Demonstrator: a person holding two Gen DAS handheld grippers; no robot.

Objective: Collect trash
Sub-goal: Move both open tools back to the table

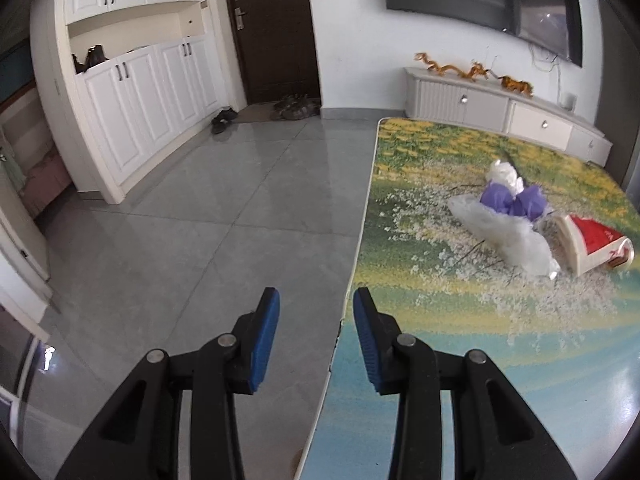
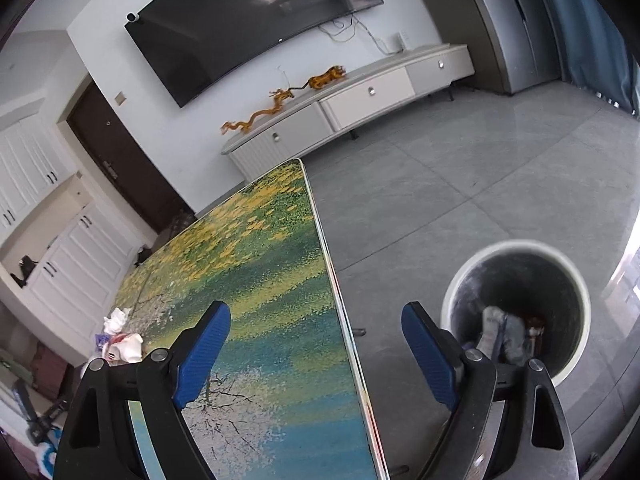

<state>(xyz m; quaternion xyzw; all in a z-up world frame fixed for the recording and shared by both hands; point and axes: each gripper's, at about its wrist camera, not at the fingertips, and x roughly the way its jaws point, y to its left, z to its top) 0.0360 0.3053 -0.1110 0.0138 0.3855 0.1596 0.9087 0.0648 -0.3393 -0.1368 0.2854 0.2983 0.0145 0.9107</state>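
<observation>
Trash lies on the painted table: a white crumpled tissue, a purple wrapper, a clear plastic bag and a red and white carton on its side. My left gripper is open and empty over the table's near left edge, well short of the pile. My right gripper is open and empty over the table's right edge. A white trash bin stands on the floor to its right and holds some crumpled trash. The pile shows at the far left in the right wrist view.
Grey tiled floor surrounds the table. A white TV cabinet with orange figurines stands under a wall TV. White cupboards, a dark door and shoes are on the far side.
</observation>
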